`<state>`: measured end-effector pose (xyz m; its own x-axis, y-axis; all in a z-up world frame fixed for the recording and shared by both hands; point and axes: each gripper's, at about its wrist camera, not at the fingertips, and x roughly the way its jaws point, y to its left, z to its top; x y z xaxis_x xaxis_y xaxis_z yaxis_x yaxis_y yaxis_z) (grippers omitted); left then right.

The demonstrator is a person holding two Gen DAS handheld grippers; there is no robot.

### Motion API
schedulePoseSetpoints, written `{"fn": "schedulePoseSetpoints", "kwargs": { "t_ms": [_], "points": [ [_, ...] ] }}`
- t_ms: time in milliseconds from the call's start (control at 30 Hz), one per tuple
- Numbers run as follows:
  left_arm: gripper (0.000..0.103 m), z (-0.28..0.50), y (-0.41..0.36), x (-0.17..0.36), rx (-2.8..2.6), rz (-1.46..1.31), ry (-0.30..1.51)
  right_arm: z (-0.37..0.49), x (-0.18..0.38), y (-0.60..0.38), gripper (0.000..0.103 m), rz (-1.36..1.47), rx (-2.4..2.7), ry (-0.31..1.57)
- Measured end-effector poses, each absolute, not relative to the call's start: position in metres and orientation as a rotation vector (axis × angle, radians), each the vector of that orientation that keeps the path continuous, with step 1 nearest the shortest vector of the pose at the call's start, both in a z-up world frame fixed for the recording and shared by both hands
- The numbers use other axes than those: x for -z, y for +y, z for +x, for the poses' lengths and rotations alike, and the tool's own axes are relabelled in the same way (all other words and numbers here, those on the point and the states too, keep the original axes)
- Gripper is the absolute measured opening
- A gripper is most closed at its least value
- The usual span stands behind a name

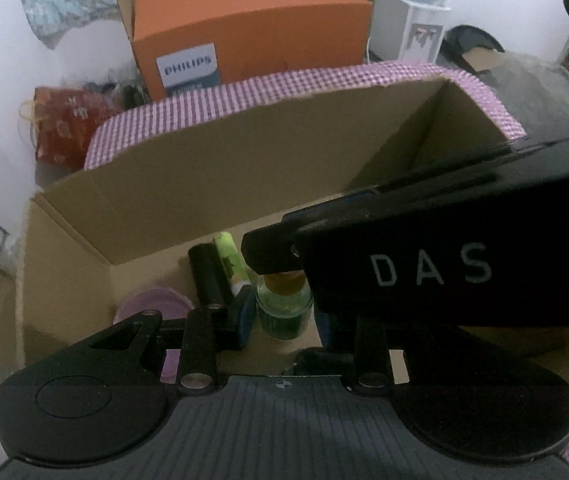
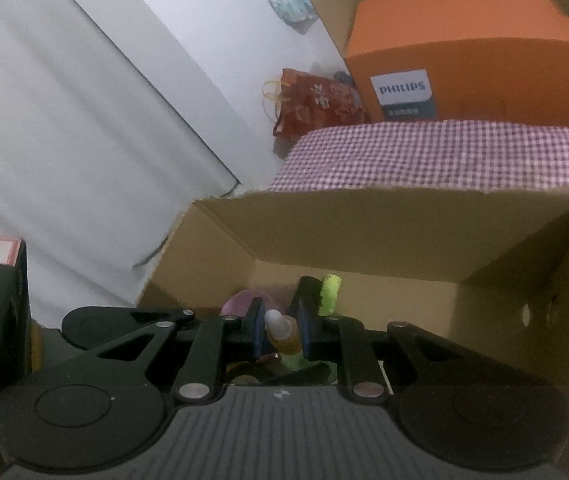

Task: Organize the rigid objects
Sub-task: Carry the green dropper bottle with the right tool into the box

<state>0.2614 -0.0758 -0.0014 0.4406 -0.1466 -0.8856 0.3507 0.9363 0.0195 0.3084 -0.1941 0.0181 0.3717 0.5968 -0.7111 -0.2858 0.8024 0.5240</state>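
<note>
A small dropper bottle [image 2: 282,338] with a whitish tip and an orange neck sits pinched between the blue pads of the right hand-held gripper [image 2: 281,334], inside the open cardboard box [image 2: 404,232]. In the left wrist view the same bottle [image 1: 284,308] shows a green glass body, standing upright under the right hand-held gripper [image 1: 272,256]. The left hand-held gripper [image 1: 284,320] hangs over the box with its jaws spread wide on either side of the bottle, gripping nothing. Just beside the bottle lie a black cylinder [image 1: 208,276] and a lime-green tube [image 1: 230,256], with a pink round lid [image 1: 156,304] nearer the box's left wall. The box rests on a pink checked cloth [image 2: 444,156]. Beyond its far edge stand an orange Philips carton [image 2: 468,56] and a red pouch [image 2: 316,104].
</note>
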Motion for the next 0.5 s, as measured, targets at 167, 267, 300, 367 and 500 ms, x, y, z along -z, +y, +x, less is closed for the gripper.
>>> {"fn": "schedulePoseSetpoints", "kwargs": {
  "t_ms": [167, 267, 300, 367, 500],
  "points": [
    [0.031, 0.262, -0.077, 0.007, 0.307, 0.202, 1.095, 0.310, -0.010, -0.194, 0.020, 0.355, -0.578, 1.069],
    [0.033, 0.262, -0.076, 0.004, 0.306, 0.194, 1.095, 0.310, -0.010, -0.195, 0.022, 0.368, -0.584, 1.082],
    [0.033, 0.261, -0.076, 0.003, 0.307, 0.189, 1.095, 0.313, -0.009, -0.195, 0.022, 0.379, -0.586, 1.089],
    [0.037, 0.261, -0.074, -0.001, 0.308, 0.176, 1.094, 0.314, -0.010, -0.197, 0.022, 0.413, -0.590, 1.097],
    [0.050, 0.256, -0.069, -0.011, 0.304, 0.157, 1.077, 0.306, -0.024, -0.205, 0.022, 0.441, -0.590, 1.066]
  ]
}}
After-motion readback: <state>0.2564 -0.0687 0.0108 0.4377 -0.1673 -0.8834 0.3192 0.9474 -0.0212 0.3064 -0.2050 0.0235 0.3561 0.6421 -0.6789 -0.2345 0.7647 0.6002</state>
